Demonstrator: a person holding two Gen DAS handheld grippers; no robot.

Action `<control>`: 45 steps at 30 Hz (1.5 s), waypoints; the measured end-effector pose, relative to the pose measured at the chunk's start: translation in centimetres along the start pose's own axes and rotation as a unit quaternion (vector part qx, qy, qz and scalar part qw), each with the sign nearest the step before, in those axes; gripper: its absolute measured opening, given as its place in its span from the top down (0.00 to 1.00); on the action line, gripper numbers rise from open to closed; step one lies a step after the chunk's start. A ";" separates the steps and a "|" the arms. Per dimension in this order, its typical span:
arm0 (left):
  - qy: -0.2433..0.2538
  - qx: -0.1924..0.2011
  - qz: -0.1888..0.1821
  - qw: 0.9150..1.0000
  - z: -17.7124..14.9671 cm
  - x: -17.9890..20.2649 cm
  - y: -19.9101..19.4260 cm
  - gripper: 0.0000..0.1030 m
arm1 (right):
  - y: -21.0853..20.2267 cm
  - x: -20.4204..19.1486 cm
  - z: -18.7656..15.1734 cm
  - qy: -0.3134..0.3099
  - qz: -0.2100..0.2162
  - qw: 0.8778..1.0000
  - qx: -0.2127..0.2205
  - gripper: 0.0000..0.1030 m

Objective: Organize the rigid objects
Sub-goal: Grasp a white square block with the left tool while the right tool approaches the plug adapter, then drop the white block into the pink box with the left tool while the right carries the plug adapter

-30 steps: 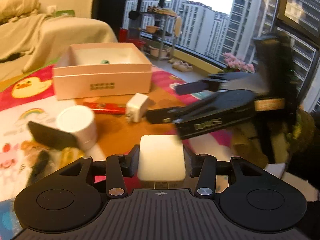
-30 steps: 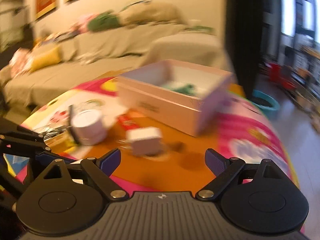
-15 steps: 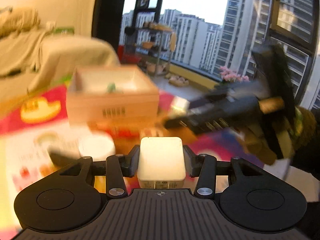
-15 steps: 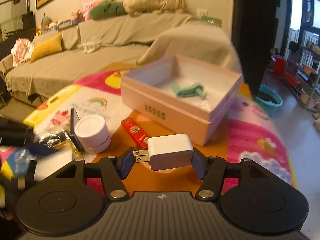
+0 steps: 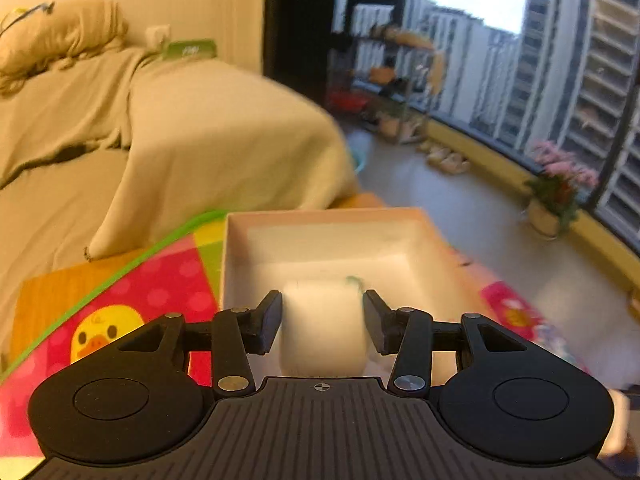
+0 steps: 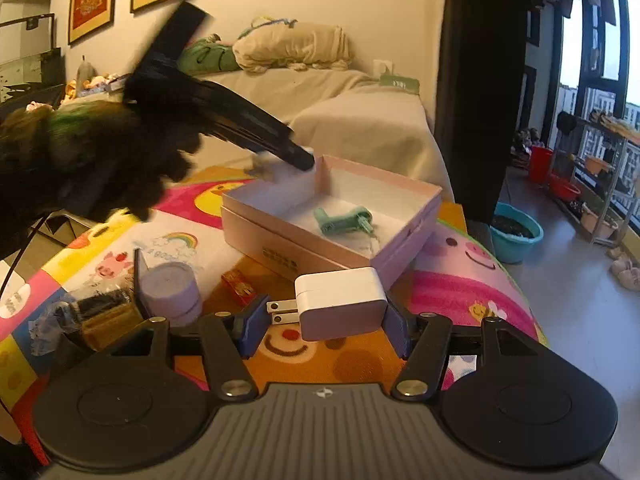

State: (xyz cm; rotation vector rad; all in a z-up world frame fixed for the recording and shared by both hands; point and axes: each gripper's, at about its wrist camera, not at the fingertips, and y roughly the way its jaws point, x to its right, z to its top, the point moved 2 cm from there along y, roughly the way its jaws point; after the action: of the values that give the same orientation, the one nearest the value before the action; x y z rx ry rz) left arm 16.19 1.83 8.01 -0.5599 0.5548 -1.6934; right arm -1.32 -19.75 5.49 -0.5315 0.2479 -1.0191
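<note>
My left gripper [image 5: 322, 320] is shut on a white block [image 5: 322, 328], blurred by motion, and holds it over the near edge of the open pink box [image 5: 328, 216]. In the right wrist view the left gripper [image 6: 296, 158] hangs over the box's [image 6: 280, 248] far left corner. A green plastic part [image 6: 342, 220] lies inside the box. My right gripper [image 6: 326, 322] is shut on a white wall charger [image 6: 340, 302], prongs pointing left, held above the table in front of the box.
On the colourful mat [image 6: 460, 280] lie a white round jar [image 6: 172, 292], a red flat packet [image 6: 238, 286] and a black-and-gold item in plastic [image 6: 96, 312]. A covered sofa [image 6: 340, 120] stands behind the table. A blue basin [image 6: 516, 236] sits on the floor.
My left gripper has carried the white block forward to the pink box. My right gripper has shut on the white charger and lifted it off the table.
</note>
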 end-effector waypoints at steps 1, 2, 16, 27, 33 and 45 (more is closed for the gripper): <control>-0.003 0.002 0.004 1.000 0.0 -0.2 0.3 0.53 | 0.1 0.3 -0.1 0.001 -0.003 1.000 -0.002 0.42; -0.013 0.011 0.002 1.000 0.0 -0.6 0.1 0.53 | 0.2 0.5 -0.1 0.001 -0.006 1.000 -0.003 0.42; -0.200 0.028 -0.070 0.977 -7.1 -9.1 -3.8 0.54 | 3.2 2.7 2.6 0.067 -0.004 0.998 -0.007 0.42; -0.210 0.018 -0.148 0.966 -9.6 -5.8 -4.6 0.53 | 10.2 3.2 10.7 0.103 0.016 0.994 -0.030 0.41; -0.088 0.078 -0.056 0.992 -12.0 -4.6 -11.0 0.53 | 13.9 2.8 14.8 0.122 0.014 0.992 -0.026 0.34; -0.098 0.021 -0.035 0.994 -20.8 -4.7 -18.6 0.53 | 3.8 -7.7 1.1 -0.063 0.093 0.990 -0.081 0.19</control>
State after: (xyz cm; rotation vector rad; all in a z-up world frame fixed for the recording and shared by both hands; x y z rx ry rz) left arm -10.19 11.02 3.46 -0.7141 0.3612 -1.6883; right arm -1.95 -11.27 4.08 -0.7047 0.2651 -0.7845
